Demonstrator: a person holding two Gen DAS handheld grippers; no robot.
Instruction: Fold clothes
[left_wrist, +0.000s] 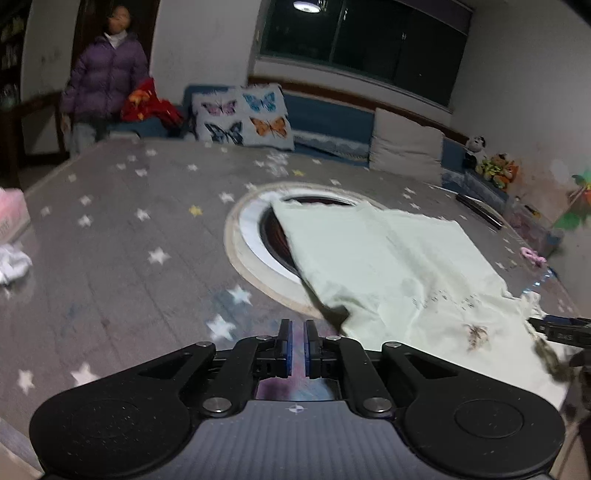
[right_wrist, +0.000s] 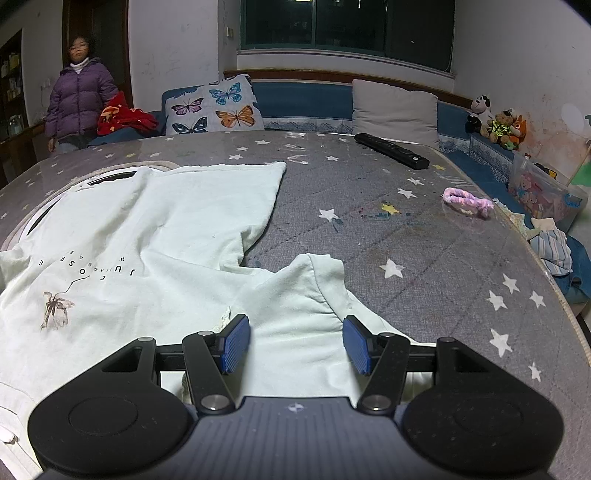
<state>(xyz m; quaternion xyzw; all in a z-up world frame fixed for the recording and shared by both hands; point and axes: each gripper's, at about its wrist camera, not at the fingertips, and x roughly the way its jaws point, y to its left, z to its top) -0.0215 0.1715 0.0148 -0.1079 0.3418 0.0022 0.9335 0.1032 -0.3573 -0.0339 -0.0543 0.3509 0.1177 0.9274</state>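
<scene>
Pale mint cotton was what I was working with: a T-shirt (right_wrist: 155, 236) lay spread on the grey star-printed table cover (right_wrist: 424, 266), its printed front up, with lettering and a small brown flower drawing on it. At the far left of the room a person in a purple puffer jacket (right_wrist: 79, 99) stood by the doorway, beside a red blanket (right_wrist: 122, 116) and a butterfly-print cushion (right_wrist: 212, 107) on the blue bench. My left gripper (left_wrist: 297, 347) had its blue pads almost pressed together, only a thin slit between them, and nothing was caught there; it hung over bare table cover just left of the shirt's edge, which draped partly across a round white-rimmed opening (left_wrist: 251, 240) in the table. Further right, my right gripper (right_wrist: 295, 345) had its jaws spread about halfway, the shirt's short sleeve lying beneath and between the pads; I could not tell whether they touched the cloth. Beyond it on the table lay a black remote control (right_wrist: 391, 149) and, nearer the right edge, a pink knitted band (right_wrist: 467, 201). Stuffed toys (right_wrist: 496, 123) sat on the bench at the far right.
</scene>
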